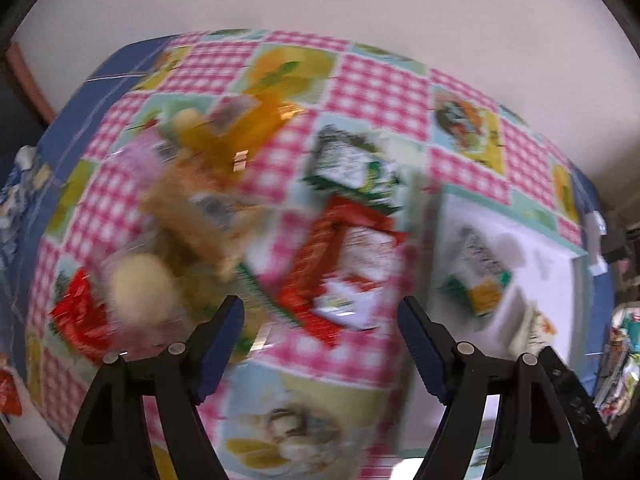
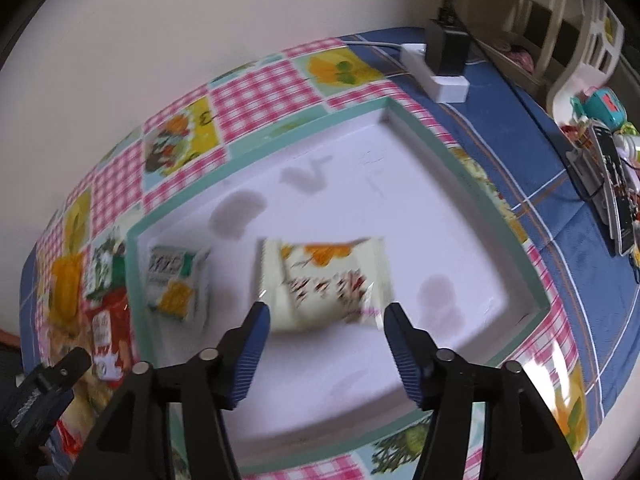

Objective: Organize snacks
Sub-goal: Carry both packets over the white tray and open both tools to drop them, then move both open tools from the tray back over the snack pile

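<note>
- Left gripper [image 1: 320, 344], fingers apart and empty, hovers over the loose snack pile; the red packet [image 1: 340, 264] lies just ahead, long axis slanting.
- Right gripper [image 2: 326, 344], fingers apart, stands over the white tray [image 2: 420, 200]; cream packet [image 2: 324, 284] lies inside, unheld.

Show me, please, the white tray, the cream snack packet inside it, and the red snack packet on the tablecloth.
white tray [image 2: 400, 208]: right wrist view, bare floor.
cream snack packet [image 2: 324, 284]: right wrist view, printed front.
red snack packet [image 1: 320, 256]: left wrist view, red border.
</note>
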The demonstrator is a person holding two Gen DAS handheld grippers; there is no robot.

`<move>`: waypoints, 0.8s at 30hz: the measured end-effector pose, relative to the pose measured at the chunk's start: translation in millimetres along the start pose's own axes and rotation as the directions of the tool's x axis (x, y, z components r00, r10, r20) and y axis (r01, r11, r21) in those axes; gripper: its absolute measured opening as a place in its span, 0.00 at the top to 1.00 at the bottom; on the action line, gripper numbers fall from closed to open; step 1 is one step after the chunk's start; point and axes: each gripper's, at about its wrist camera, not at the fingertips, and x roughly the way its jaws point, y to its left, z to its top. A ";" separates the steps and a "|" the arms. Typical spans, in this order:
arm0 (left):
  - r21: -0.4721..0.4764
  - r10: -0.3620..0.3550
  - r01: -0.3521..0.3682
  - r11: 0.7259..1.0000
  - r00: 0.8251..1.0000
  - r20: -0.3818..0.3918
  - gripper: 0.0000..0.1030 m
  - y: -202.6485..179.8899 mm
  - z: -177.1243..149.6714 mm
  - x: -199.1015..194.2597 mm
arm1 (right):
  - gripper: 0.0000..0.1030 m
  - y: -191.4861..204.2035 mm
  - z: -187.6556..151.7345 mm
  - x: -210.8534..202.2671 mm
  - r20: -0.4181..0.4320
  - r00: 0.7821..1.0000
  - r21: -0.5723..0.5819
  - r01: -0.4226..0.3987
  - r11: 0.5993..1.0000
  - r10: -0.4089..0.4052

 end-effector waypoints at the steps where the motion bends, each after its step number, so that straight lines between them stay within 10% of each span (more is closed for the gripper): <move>1: -0.007 0.028 -0.028 1.000 1.000 0.006 0.17 6.6 -2.5 -0.1 | 0.33 4.4 -2.8 -1.2 0.002 1.000 -0.018 0.000 1.000 0.000; 3: -0.019 0.071 -0.071 0.997 0.997 0.014 0.01 18.3 -8.0 0.0 | 0.30 14.1 -8.6 -4.7 0.009 1.000 -0.052 0.007 0.999 -0.007; 10: -0.052 0.115 -0.113 0.992 0.993 0.032 0.01 52.3 -24.4 -10.7 | 0.00 38.4 -32.7 -20.2 0.047 0.998 -0.121 -0.028 0.992 0.034; 24: -0.163 0.110 -0.095 0.982 0.990 0.086 0.01 110.7 -44.4 -38.4 | 0.00 62.5 -74.1 -40.1 0.055 0.989 -0.163 -0.126 0.979 0.136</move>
